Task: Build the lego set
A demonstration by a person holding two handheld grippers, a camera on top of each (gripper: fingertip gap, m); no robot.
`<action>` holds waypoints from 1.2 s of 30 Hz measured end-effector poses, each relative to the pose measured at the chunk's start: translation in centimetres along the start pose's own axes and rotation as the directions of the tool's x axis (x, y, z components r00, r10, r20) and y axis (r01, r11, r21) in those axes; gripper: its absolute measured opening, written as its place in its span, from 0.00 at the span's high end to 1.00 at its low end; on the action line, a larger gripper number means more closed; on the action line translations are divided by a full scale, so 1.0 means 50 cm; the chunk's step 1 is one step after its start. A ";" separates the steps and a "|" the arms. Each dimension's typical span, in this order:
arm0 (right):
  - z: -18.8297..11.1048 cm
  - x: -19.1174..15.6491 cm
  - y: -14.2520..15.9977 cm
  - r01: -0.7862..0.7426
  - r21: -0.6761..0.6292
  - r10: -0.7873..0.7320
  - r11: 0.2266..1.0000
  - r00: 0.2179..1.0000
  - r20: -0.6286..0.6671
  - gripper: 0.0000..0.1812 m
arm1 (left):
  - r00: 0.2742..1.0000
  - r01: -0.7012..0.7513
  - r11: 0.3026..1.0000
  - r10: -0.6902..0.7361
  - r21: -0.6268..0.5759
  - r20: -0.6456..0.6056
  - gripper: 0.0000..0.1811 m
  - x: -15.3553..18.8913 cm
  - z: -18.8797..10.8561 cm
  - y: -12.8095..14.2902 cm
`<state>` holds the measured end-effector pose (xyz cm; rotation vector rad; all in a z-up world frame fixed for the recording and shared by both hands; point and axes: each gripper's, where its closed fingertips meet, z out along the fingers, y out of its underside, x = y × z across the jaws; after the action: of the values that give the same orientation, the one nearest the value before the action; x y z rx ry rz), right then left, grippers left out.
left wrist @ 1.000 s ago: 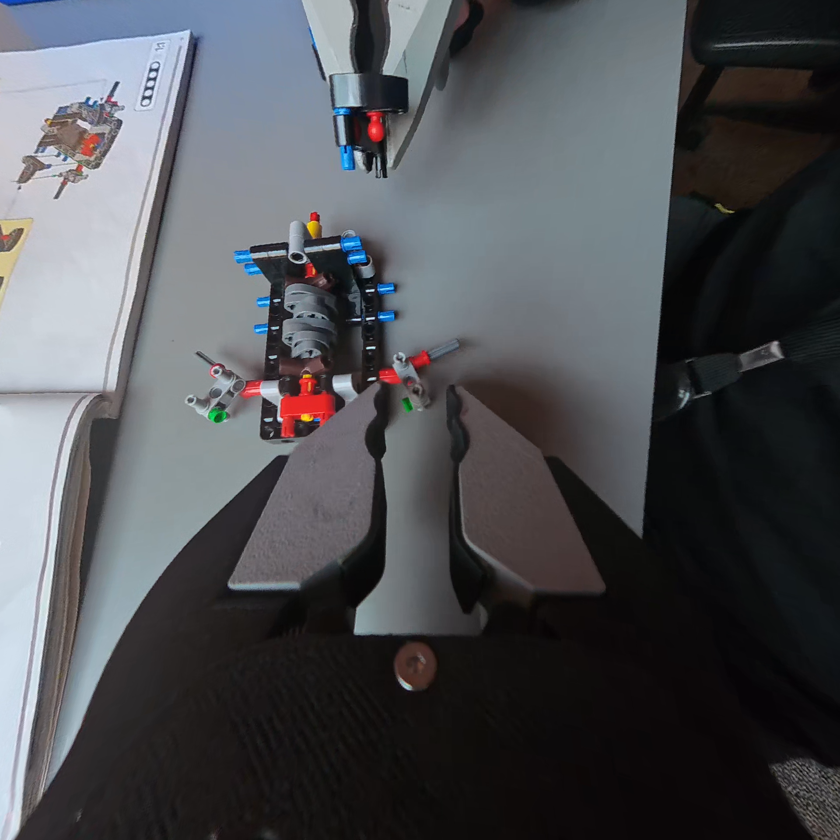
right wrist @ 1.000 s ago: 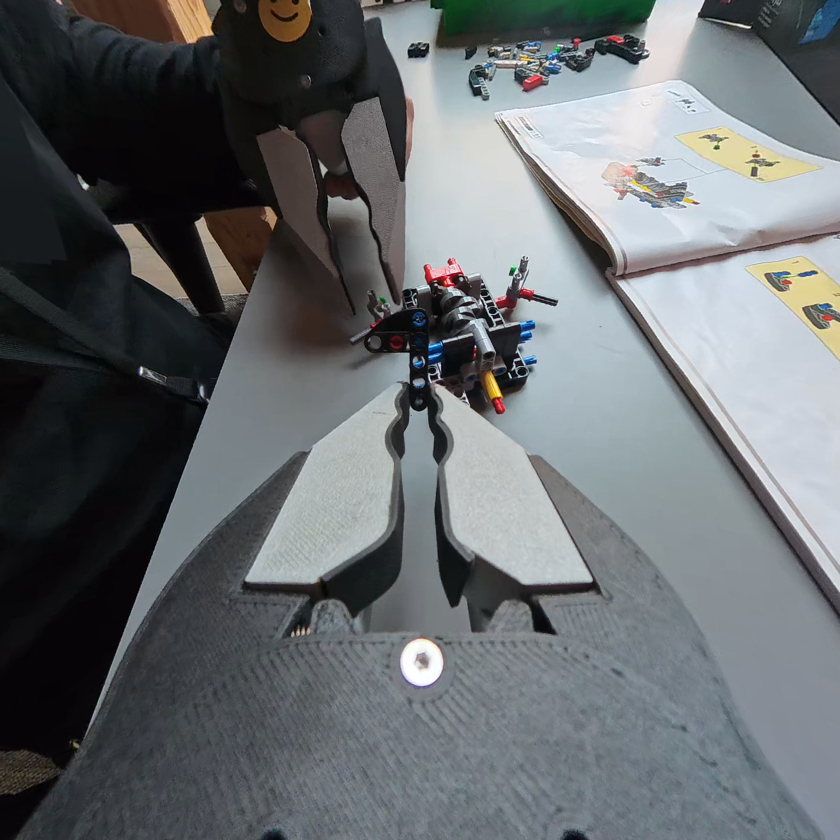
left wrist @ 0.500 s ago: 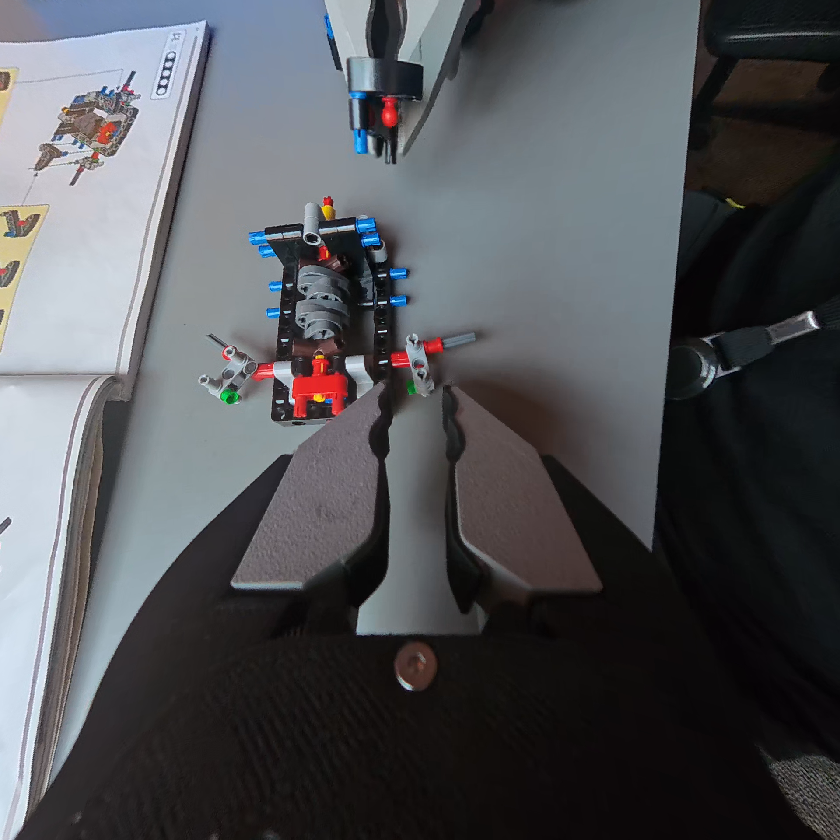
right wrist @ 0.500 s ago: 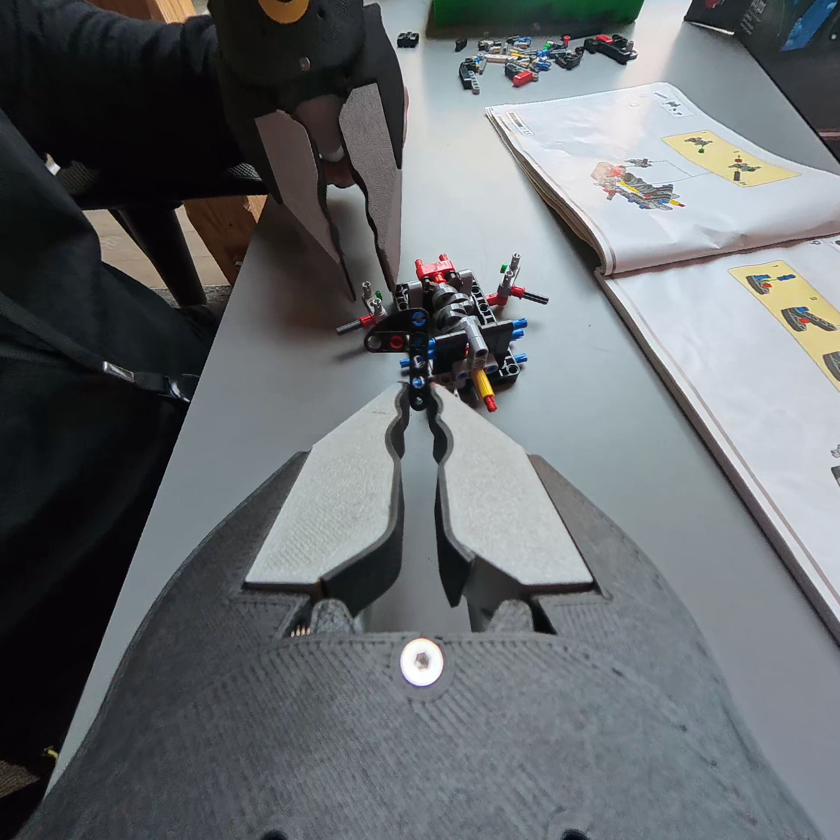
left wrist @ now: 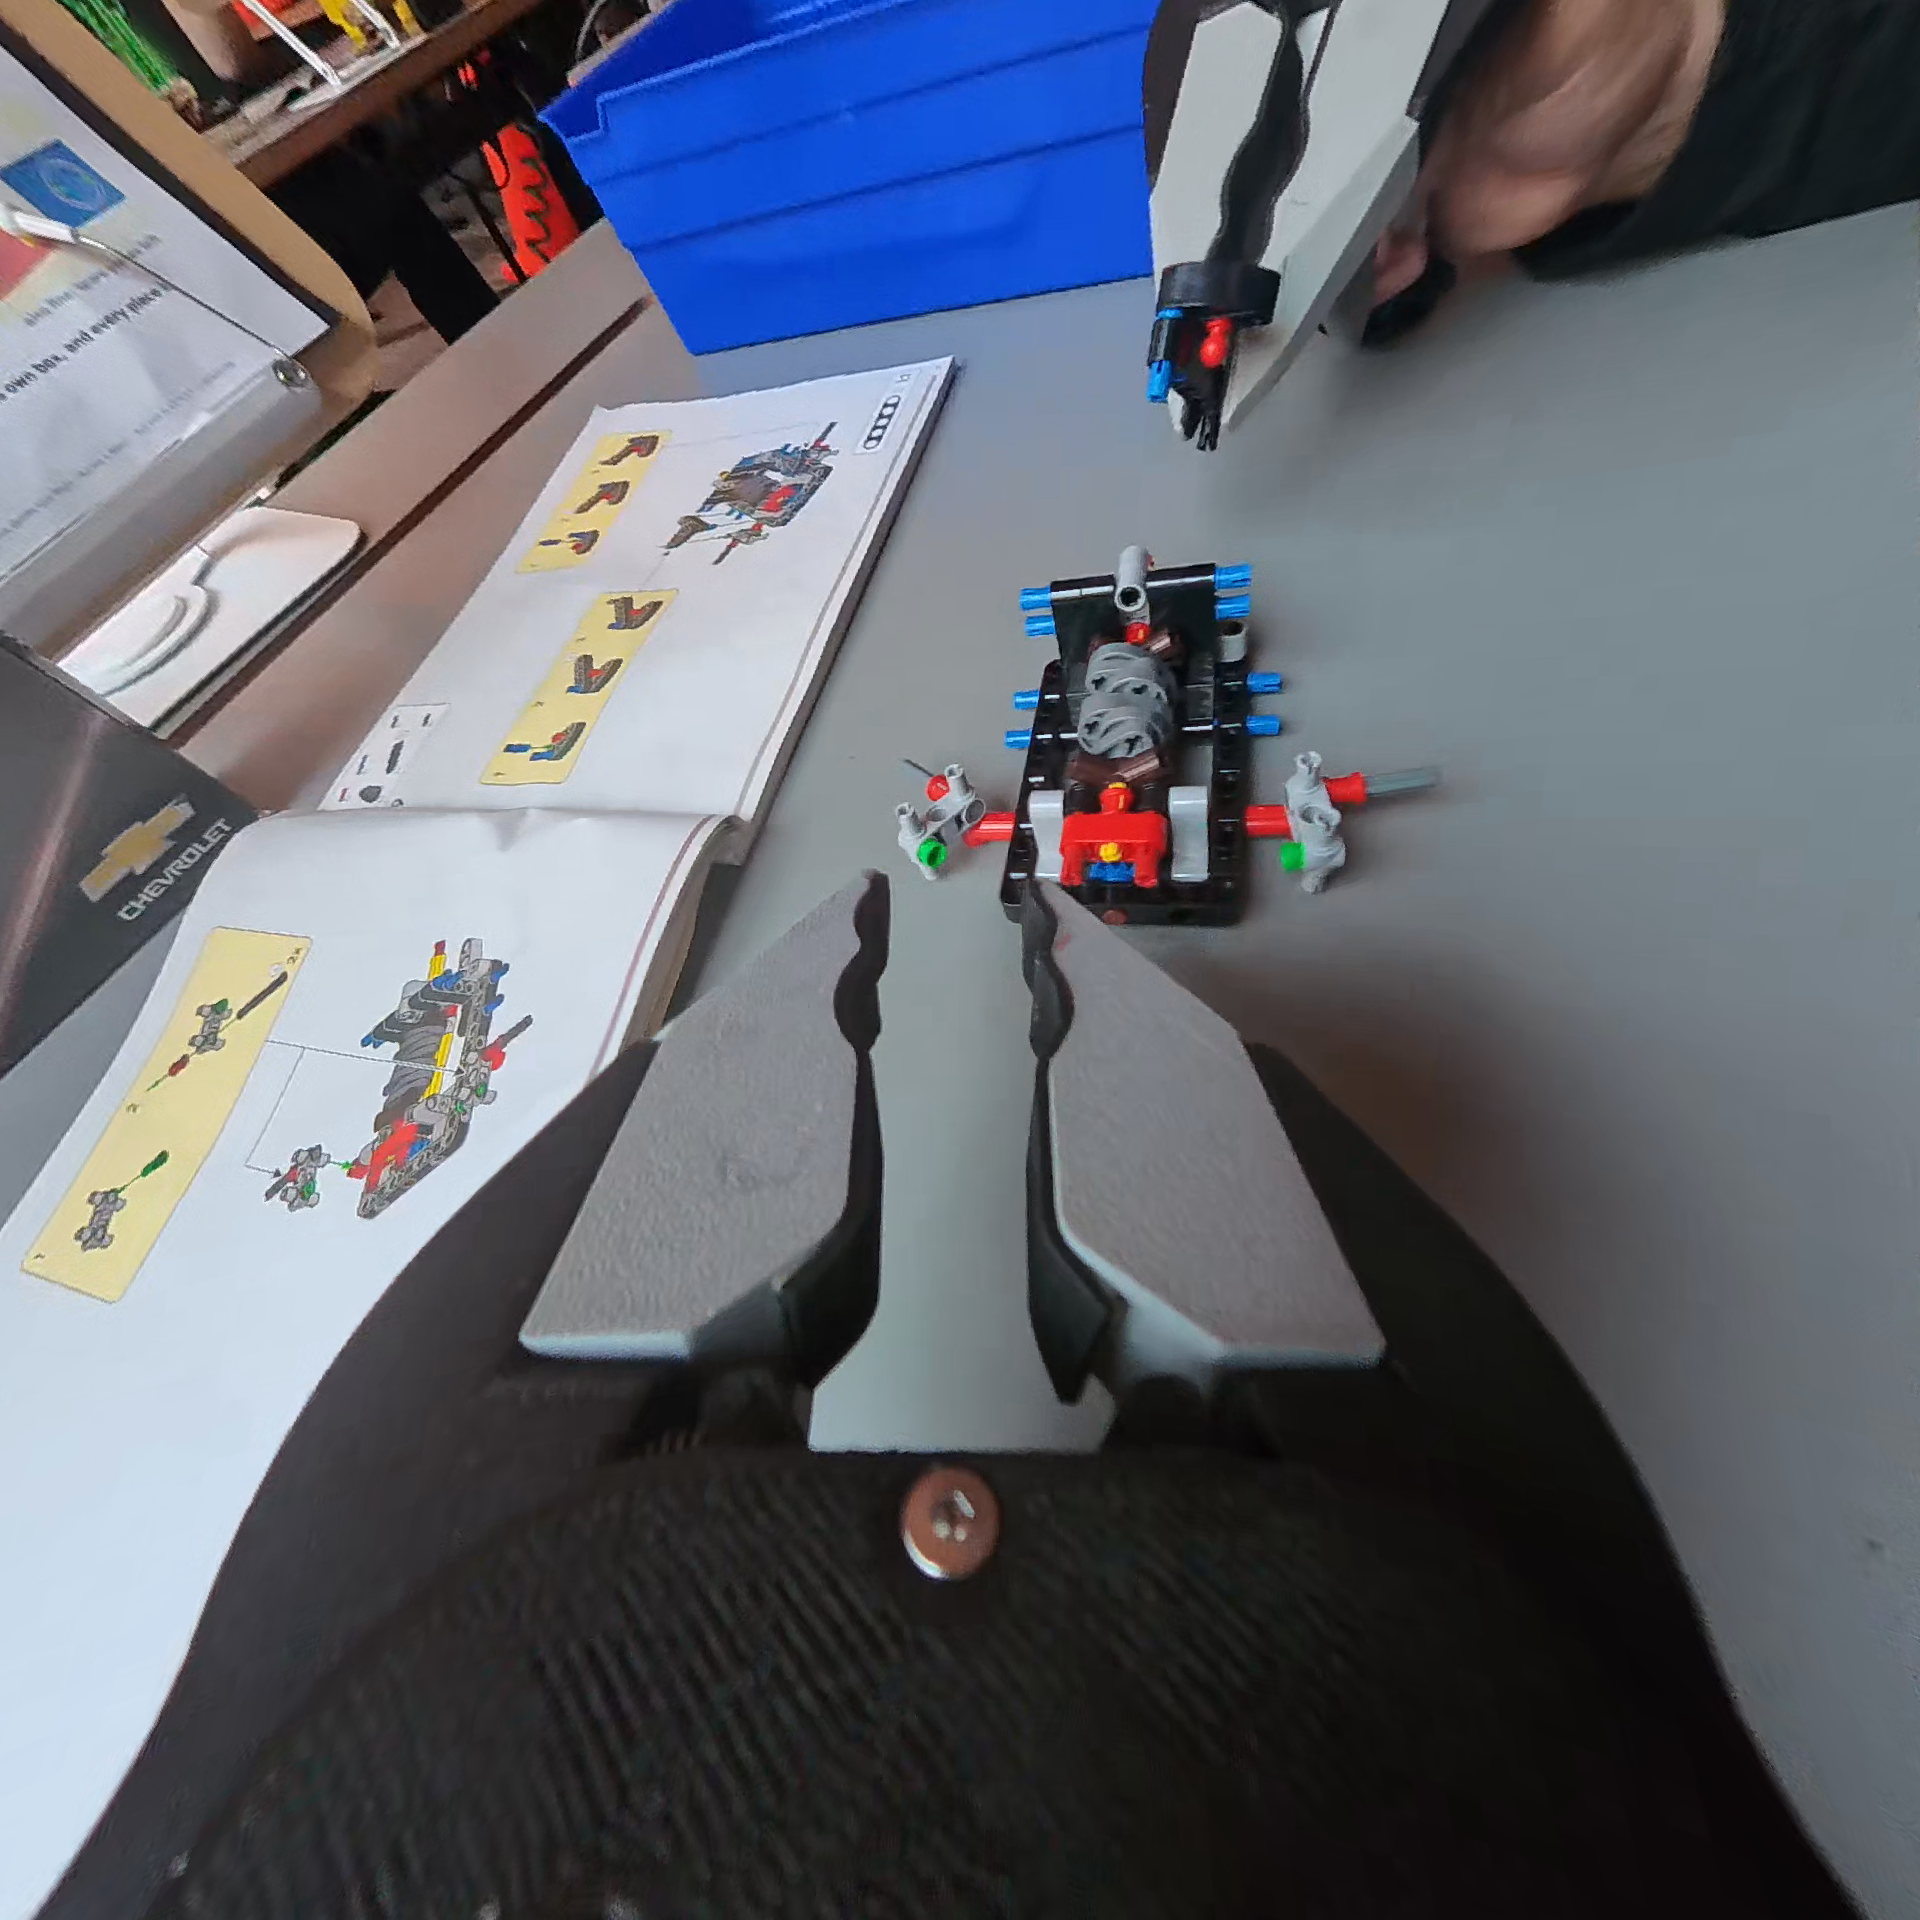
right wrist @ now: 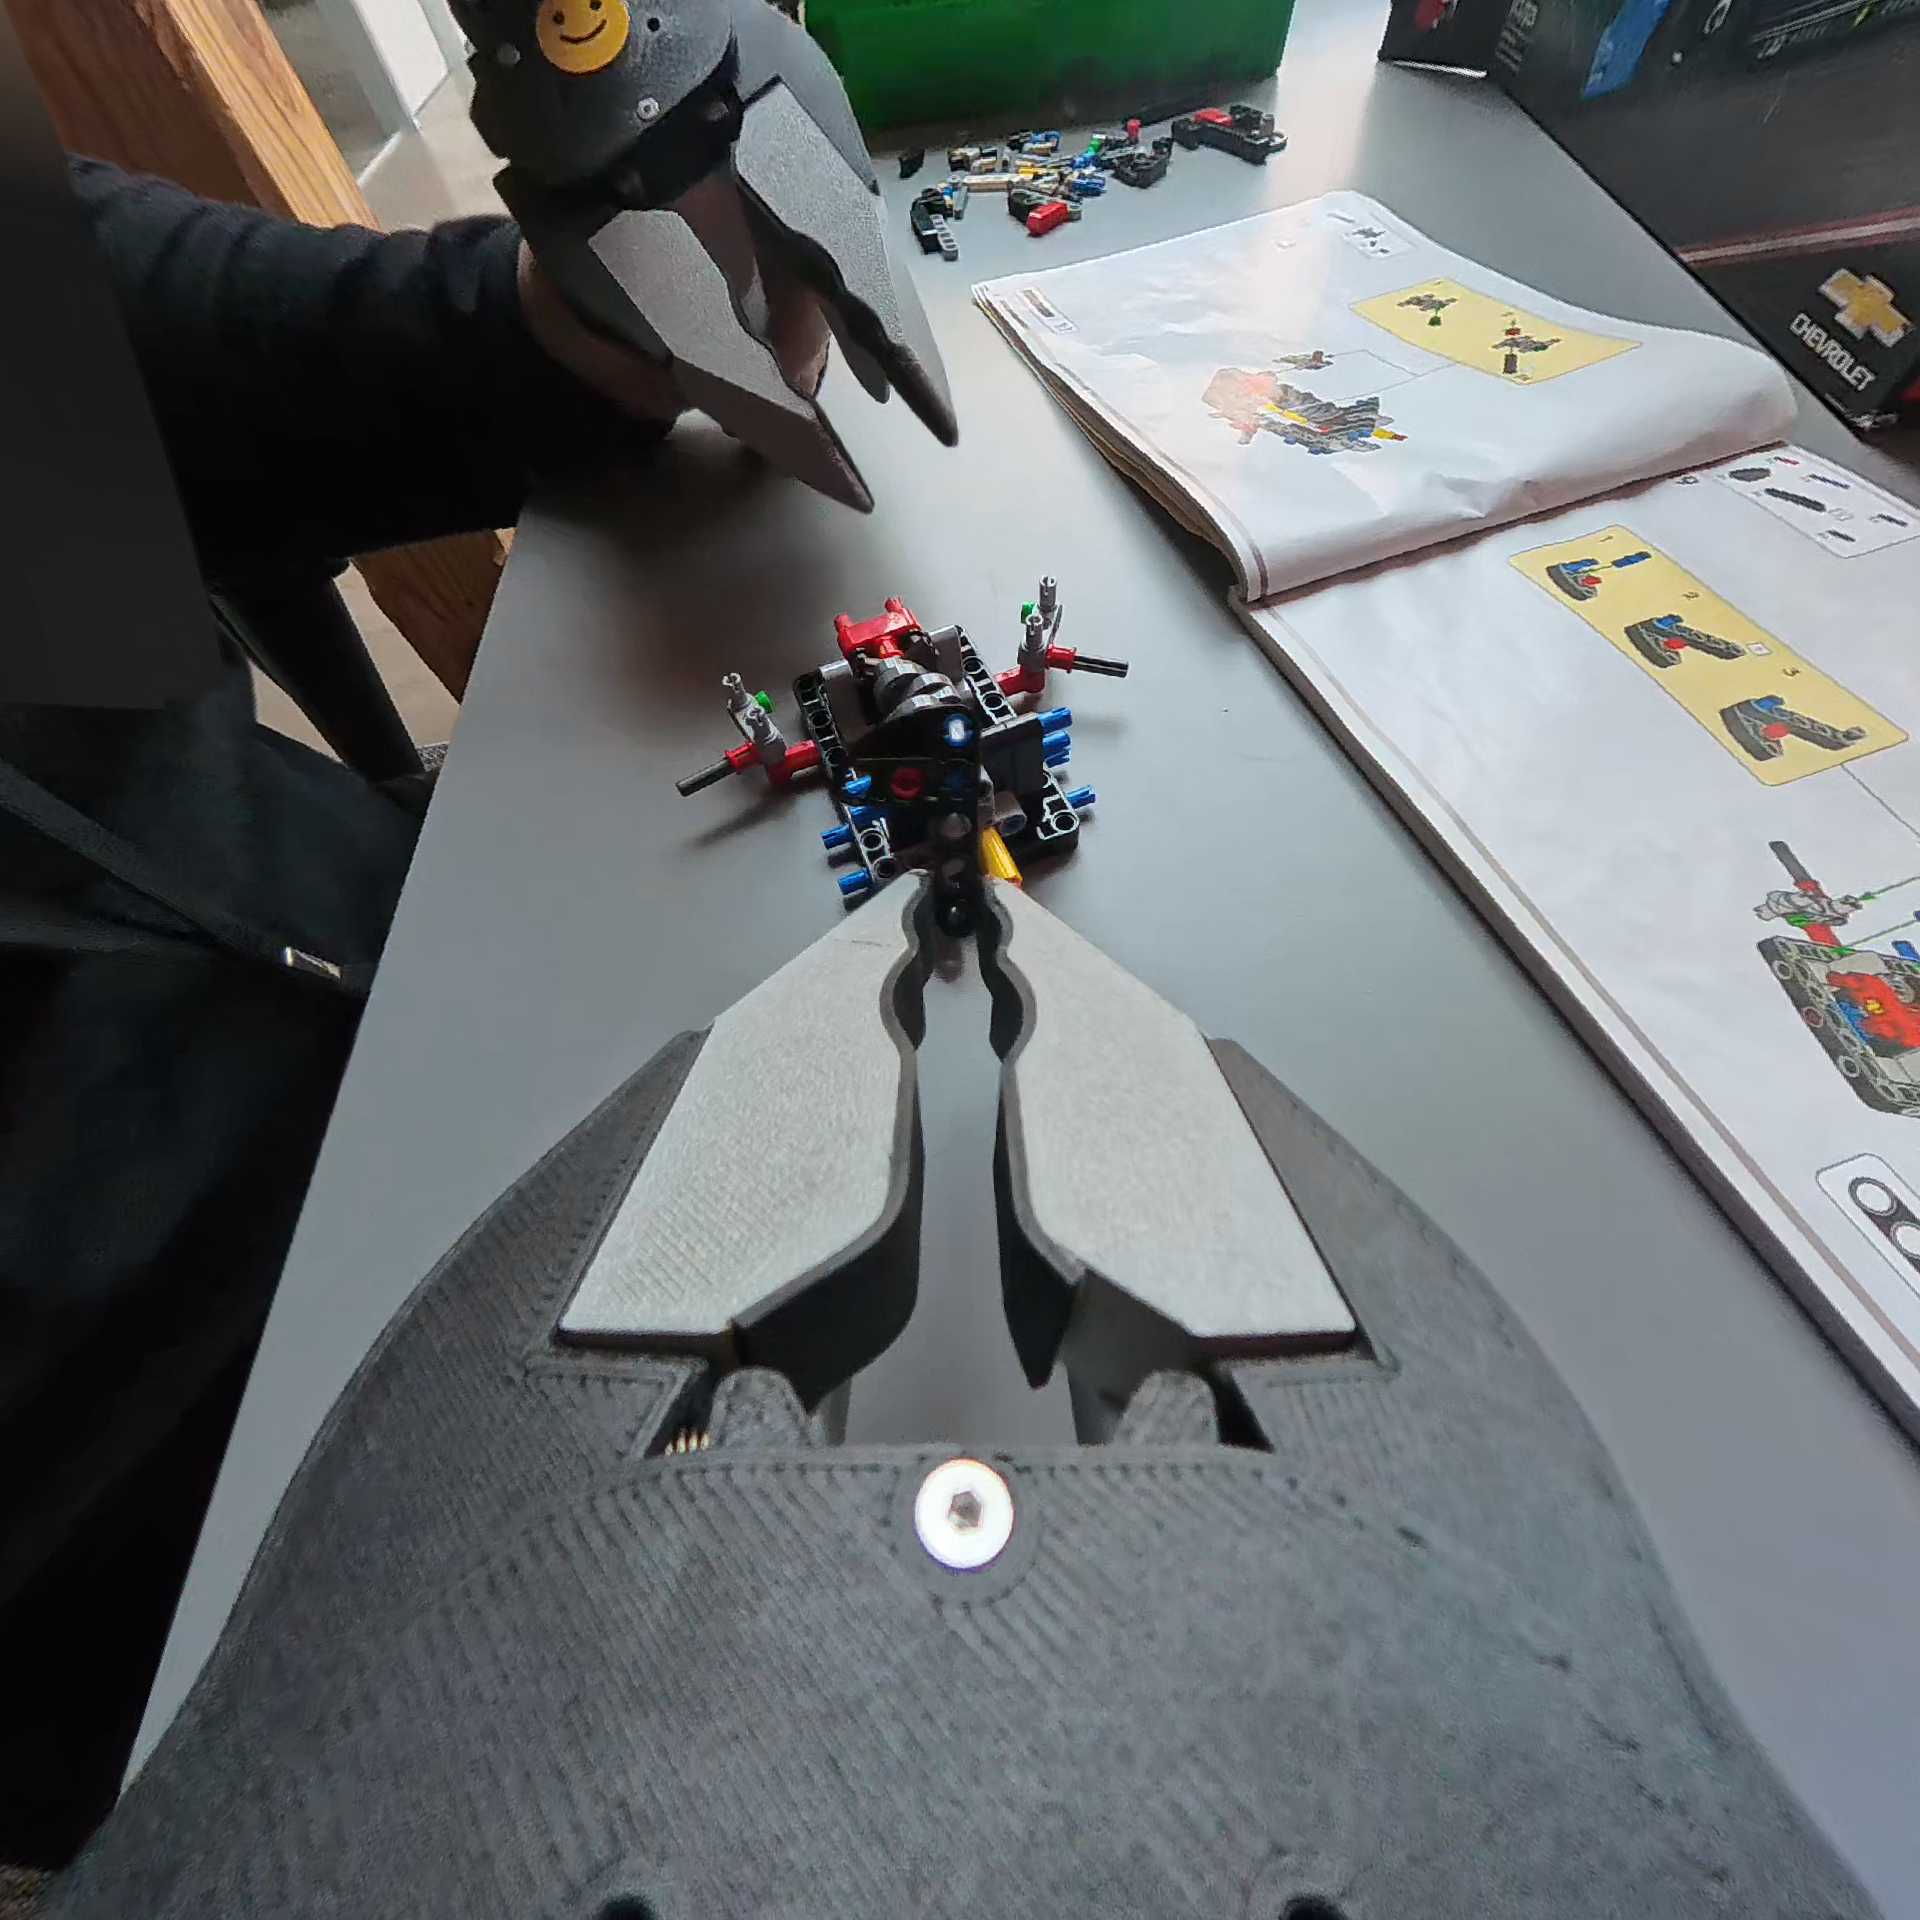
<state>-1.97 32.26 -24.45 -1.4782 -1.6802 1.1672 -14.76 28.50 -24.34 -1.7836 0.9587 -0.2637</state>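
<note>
The part-built lego chassis [left wrist: 1127, 748], a black frame with grey engine parts, a red block and blue pins, lies flat on the grey table [left wrist: 1558, 935]. It also shows in the right wrist view [right wrist: 935, 727]. My left gripper [left wrist: 951, 914] is open and empty, raised just short of the chassis' near left corner. It shows from the front in the right wrist view [right wrist: 862, 426]. My right gripper [right wrist: 954, 914] is shut on a black angled beam [right wrist: 930, 774] with a red and a blue pin, held above the chassis' far end. It also shows in the left wrist view [left wrist: 1210, 343].
The open instruction booklet [left wrist: 623, 644] lies left of the chassis, and at the right in the right wrist view [right wrist: 1455, 436]. Several loose pieces [right wrist: 1081, 171] lie at the far table end by a green bin [right wrist: 1039, 52]. A blue bin [left wrist: 883, 156] and a black box [left wrist: 83, 831] stand nearby.
My left gripper has lifted, tilted up and shifted left, away from the chassis' right axle. My right gripper still holds the black beam and has drawn back a little from the chassis.
</note>
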 end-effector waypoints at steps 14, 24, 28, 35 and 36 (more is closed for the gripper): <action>0.011 0.007 0.031 0.165 -0.147 -0.179 0.975 0.980 -0.089 0.98 | 0.990 0.053 0.998 -0.058 -0.040 -0.127 0.87 0.015 0.020 0.007; 0.010 -0.026 -0.008 0.372 -0.182 -0.397 0.910 0.909 -0.127 0.98 | 0.982 -0.027 1.000 0.025 -0.010 -0.190 0.87 0.090 0.025 -0.026; 0.016 -0.043 -0.017 0.392 -0.185 -0.414 0.901 0.904 -0.105 0.98 | 0.982 -0.041 0.999 0.038 -0.016 -0.184 0.88 0.100 0.021 -0.019; 0.036 -0.047 -0.035 0.431 -0.158 -0.447 0.888 0.890 -0.086 0.98 | 0.983 0.004 1.000 -0.003 0.004 -0.182 0.91 0.088 0.017 -0.022; 0.036 -0.047 -0.036 0.435 -0.147 -0.450 0.888 0.889 -0.088 0.98 | 0.980 0.016 1.000 -0.015 0.000 -0.197 0.91 0.089 0.018 -0.021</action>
<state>-3.89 29.61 -23.36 -1.1172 -1.9020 0.7229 -10.81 26.11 -24.93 -1.7884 1.0835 -0.4575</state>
